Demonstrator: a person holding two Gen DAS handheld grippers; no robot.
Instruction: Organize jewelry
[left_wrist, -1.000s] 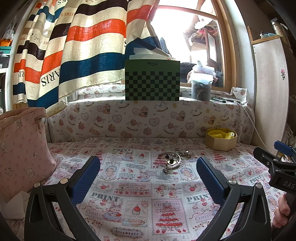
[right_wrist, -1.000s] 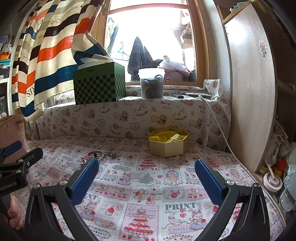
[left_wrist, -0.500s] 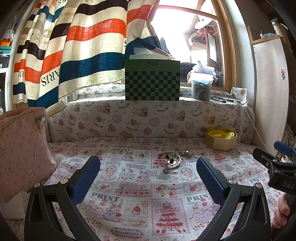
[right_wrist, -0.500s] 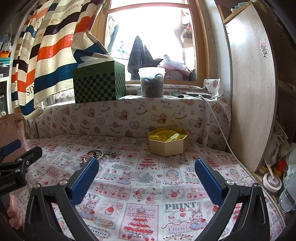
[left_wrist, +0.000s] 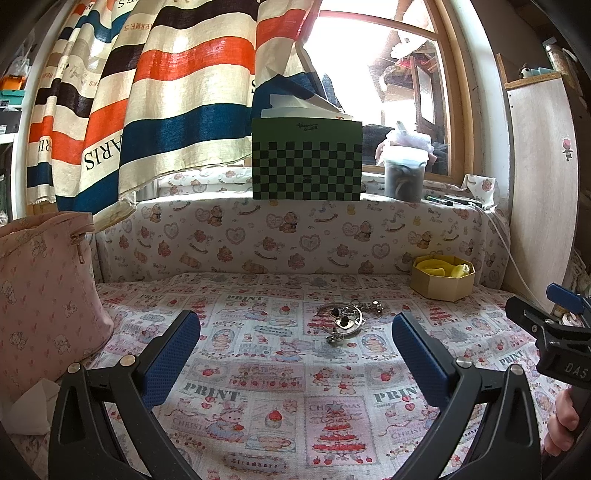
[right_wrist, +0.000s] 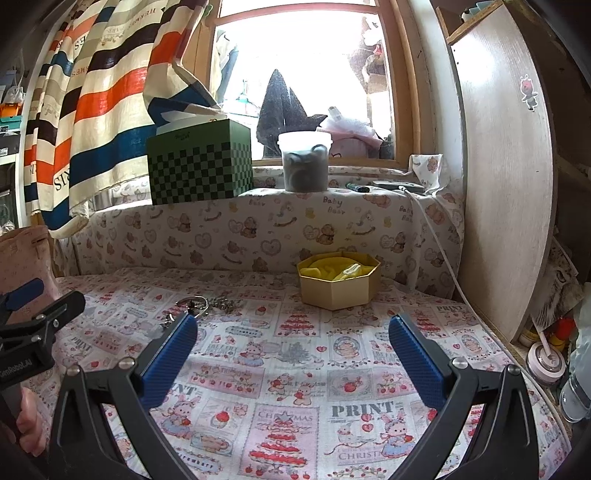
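A small heap of silver jewelry (left_wrist: 343, 320), a bangle with dark beads and a chain, lies on the printed cloth. It also shows in the right wrist view (right_wrist: 201, 305), partly behind my finger. A gold octagonal box (left_wrist: 442, 277) with yellow lining stands at the back right; it also shows in the right wrist view (right_wrist: 340, 278). My left gripper (left_wrist: 295, 341) is open and empty, short of the jewelry. My right gripper (right_wrist: 293, 345) is open and empty, in front of the box.
A pink bag (left_wrist: 44, 295) stands at the left. A green checkered box (left_wrist: 306, 158) and a plastic tub (right_wrist: 304, 162) sit on the ledge behind. A wooden panel (right_wrist: 506, 177) and bottles (right_wrist: 546, 362) bound the right side. A white cable (right_wrist: 436, 240) hangs down.
Almost nothing has changed. The right wrist view has shifted very slightly; both grippers stay open and the jewelry has not moved.
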